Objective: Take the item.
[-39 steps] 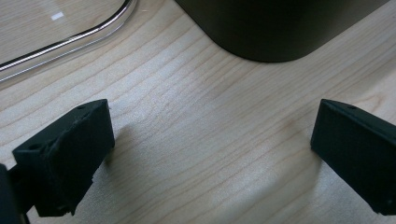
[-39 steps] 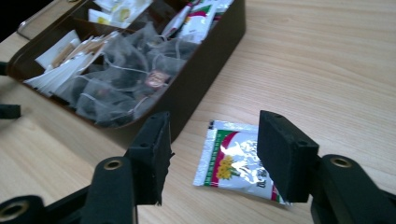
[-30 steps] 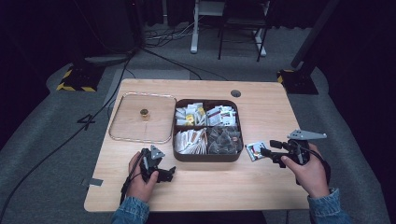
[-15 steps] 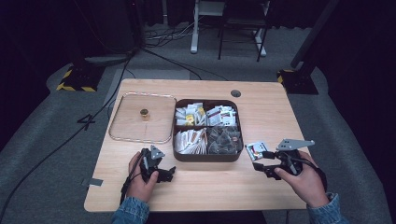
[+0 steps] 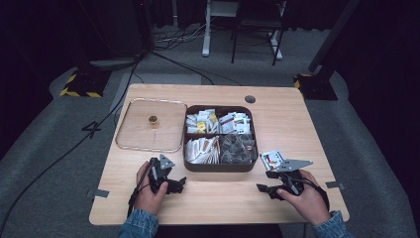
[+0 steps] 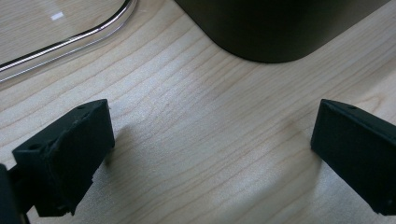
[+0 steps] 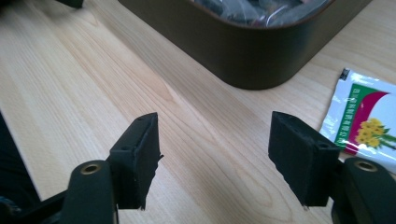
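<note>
A dark brown box (image 5: 219, 165) with several compartments of sachets and tea bags stands mid-table. To its right a white sachet (image 5: 271, 158) with red, green and yellow print lies flat on the wood; it is at the right edge (image 7: 362, 116) of the right gripper view. My right gripper (image 5: 266, 181) rests low over the table in front of that sachet, open (image 7: 217, 140) with only bare wood between its jaws. The left gripper (image 5: 176, 184) sits near the box's front left corner, open wide (image 6: 215, 123) and holding nothing.
A clear lid (image 5: 133, 141) with a small round knob (image 5: 153, 119) lies left of the box, and its rim (image 6: 70, 42) is in the left gripper view. The box's rounded corner (image 7: 243, 56) is close ahead of the right jaws. A round hole (image 5: 250, 99) marks the table's far side.
My right hand has sunk and drawn back toward the table's near edge, away from the sachet, which stays on the wood. The left hand has not moved.
</note>
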Motion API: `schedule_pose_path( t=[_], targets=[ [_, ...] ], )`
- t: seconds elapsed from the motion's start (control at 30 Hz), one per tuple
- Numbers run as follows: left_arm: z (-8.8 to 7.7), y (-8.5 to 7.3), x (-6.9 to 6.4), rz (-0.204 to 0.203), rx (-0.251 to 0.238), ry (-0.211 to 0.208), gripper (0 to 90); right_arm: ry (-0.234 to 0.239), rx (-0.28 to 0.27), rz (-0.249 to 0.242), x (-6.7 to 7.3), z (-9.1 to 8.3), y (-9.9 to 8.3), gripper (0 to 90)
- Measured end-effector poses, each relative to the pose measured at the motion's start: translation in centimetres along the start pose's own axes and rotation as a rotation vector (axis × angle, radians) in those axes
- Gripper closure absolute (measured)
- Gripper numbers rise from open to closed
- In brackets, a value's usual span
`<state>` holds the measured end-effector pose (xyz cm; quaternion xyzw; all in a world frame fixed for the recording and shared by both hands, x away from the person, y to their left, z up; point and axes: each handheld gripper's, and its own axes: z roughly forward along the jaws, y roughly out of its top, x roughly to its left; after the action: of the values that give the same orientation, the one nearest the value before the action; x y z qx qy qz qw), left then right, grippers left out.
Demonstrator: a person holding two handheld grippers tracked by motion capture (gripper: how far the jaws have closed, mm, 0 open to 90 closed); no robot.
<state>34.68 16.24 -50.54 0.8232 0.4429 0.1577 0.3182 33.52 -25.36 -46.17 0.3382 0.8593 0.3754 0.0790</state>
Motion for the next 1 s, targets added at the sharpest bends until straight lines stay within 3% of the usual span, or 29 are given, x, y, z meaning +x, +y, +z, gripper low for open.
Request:
schedule_pose_path(
  t=[0.33,0.67,0.77,0.83,0.87,0.97,1.0],
  targets=[
    [0.0,0.0,0.0,0.002,-0.001,0.001,0.0,-0.001,-0.003,-0.006,-0.4,1.9,-1.2,31.9],
    [0.0,0.0,0.0,0.002,0.000,0.000,0.0,-0.018,-0.015,-0.075,0.0,2.5,-1.6,26.4],
    [0.0,0.0,0.0,0.002,-0.001,0.000,0.0,-0.022,0.023,-0.075,0.0,2.9,-1.9,22.0],
    [0.0,0.0,0.0,-0.001,0.000,-0.001,0.0,-0.035,0.029,-0.109,0.0,3.1,-2.0,17.2],
    [0.0,0.0,0.0,0.002,0.000,0.000,0.0,-0.045,0.029,-0.136,0.0,3.3,-2.0,12.7],
    [0.0,0.0,0.0,-0.001,0.000,-0.001,0.0,-0.047,-0.004,-0.124,0.1,4.0,-2.2,0.4],
    [0.0,0.0,0.0,0.001,-0.001,0.000,0.0,-0.049,-0.003,-0.125,0.1,4.2,-2.2,0.0]
  ],
)
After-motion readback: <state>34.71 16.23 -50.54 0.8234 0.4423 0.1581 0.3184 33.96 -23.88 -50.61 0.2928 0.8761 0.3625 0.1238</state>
